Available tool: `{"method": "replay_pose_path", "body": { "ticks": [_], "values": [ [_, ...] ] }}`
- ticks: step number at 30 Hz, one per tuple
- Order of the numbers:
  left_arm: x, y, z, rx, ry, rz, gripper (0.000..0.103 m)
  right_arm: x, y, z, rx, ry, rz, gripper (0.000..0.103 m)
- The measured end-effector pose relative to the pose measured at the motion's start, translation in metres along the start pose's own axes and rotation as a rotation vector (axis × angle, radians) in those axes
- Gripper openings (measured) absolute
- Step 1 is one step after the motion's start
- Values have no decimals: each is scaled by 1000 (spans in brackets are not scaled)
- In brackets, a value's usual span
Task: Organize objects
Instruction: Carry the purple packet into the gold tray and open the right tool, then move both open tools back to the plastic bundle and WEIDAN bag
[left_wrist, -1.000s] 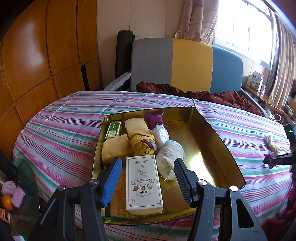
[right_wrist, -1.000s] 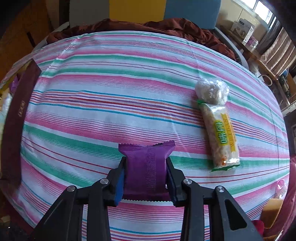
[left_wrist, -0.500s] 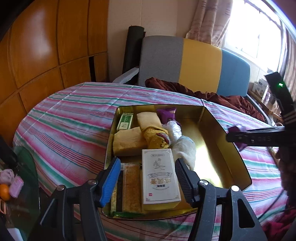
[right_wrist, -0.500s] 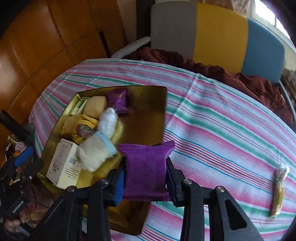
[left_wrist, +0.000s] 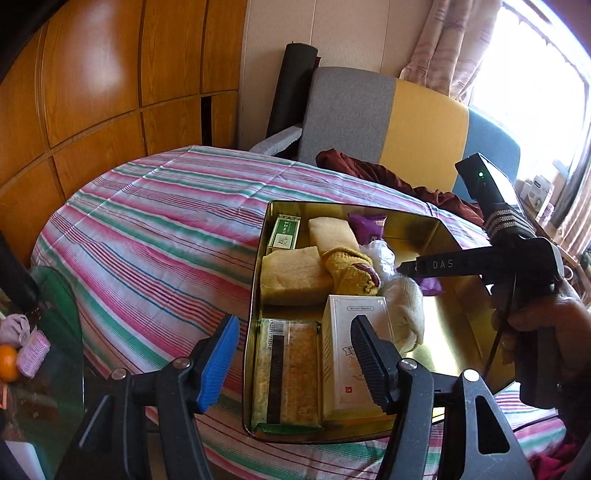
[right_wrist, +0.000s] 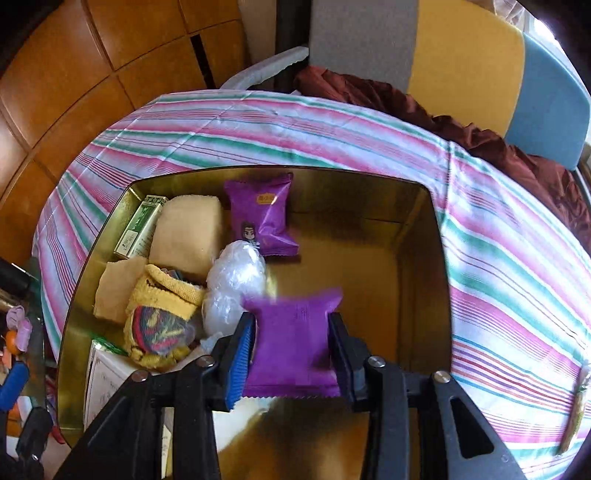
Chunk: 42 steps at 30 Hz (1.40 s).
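1. Over the gold tin (right_wrist: 417, 236), right tool (right_wrist: 291, 354) points steeply down with a purple snack packet (right_wrist: 295, 343) between its jaws; the jaws are opening and the packet looks blurred, with a gap on the left pad side. Grip looks released.
2. Tin sits on the striped table (left_wrist: 155, 236).
3. Tin contents, left half: second purple packet (right_wrist: 264, 218) at the far wall, green box (right_wrist: 138, 229), yellow cloths (right_wrist: 186, 236), clear plastic bundle (right_wrist: 232, 284), white box (left_wrist: 351, 347), long snack bar (left_wrist: 288, 373). Right half mostly bare.
4. Left tool (left_wrist: 291, 358) hovers at the near edge of the tin, jaws opening, nothing gripped; the white box and snack bar lie below, between its fingers.
5. Person's hand (left_wrist: 535, 321) holds the right tool's handle, seen in the left view.
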<state>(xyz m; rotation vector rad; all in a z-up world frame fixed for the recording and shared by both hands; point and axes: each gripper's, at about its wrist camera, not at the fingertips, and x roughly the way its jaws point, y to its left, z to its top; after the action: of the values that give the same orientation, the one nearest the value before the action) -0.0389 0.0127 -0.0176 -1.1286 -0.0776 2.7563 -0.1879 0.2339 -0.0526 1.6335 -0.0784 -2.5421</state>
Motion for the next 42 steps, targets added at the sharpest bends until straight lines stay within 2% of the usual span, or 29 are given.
{"method": "replay_pose_path", "body": {
  "ticks": [10,17,34,37,39,42],
  "values": [
    [-7,-10,1,23,-15,-8,66,-44,-20,-29,8,-89,20,50],
    [-20,-32,2,80,-43,-29,68,-82,-61,-62,61,-135,-11,50],
    [-30,-104,-1,252,-47,-100,69,-133,-219,-125,320,-145,-212,51],
    [-28,-120,-2,288,-40,-121,69,-137,-252,-132,369,-136,-259,58],
    [-27,-131,-4,311,-33,-136,69,-138,-277,-139,405,-126,-287,68],
    [-25,-146,-7,342,-24,-154,69,-134,-316,-150,474,-94,-334,69]
  ]
}}
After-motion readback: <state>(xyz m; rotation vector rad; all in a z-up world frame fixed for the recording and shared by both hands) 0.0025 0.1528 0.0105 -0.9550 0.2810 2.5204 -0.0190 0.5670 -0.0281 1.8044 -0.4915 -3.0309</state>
